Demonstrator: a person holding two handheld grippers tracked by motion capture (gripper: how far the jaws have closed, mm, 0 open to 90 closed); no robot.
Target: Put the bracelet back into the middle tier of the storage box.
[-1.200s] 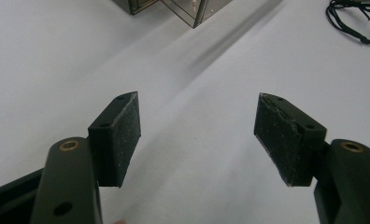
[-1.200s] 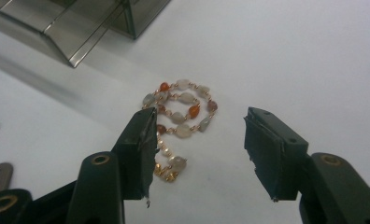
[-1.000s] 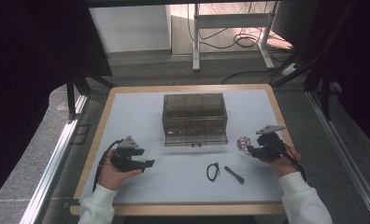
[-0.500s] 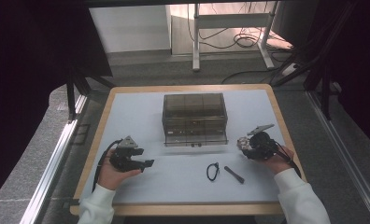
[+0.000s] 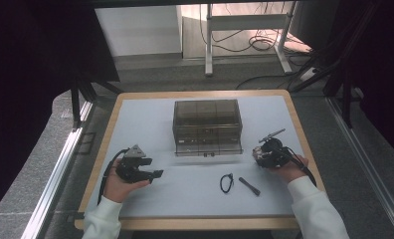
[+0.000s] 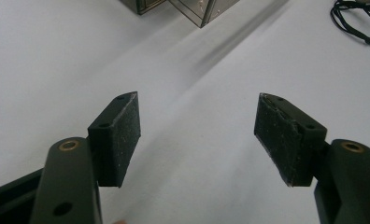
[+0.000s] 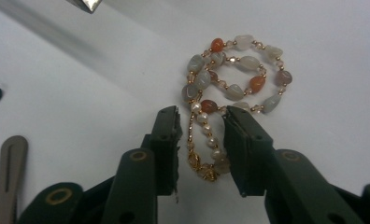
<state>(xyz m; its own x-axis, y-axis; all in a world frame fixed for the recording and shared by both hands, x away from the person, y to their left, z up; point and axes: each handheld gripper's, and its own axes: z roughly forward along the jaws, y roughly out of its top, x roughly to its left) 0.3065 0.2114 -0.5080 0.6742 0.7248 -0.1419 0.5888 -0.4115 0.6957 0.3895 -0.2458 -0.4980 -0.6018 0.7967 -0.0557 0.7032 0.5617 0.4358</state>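
Observation:
A bracelet (image 7: 234, 74) of grey, orange and pearl beads on gold links lies coiled on the white table top. My right gripper (image 7: 202, 135) reaches down over it, its two jaws either side of the pearl and gold strand. The jaws have just been closing with the strand between them, and a narrow gap still shows at the left pad. In the high view the right gripper (image 5: 262, 154) sits right of the box's front corner. My left gripper (image 5: 155, 174) rests low at the left, open, with nothing between its pads (image 6: 122, 130).
A smoky clear plastic compartment box (image 5: 207, 127) stands mid-table. A black cord loop (image 5: 227, 182) and a dark flat hair clip (image 5: 249, 186) lie in front of it, left of my right hand. The wooden table edge (image 5: 195, 222) runs along the front.
My right gripper has shifted left and down over the bracelet, which lay bare beside it before. The left gripper has stayed put.

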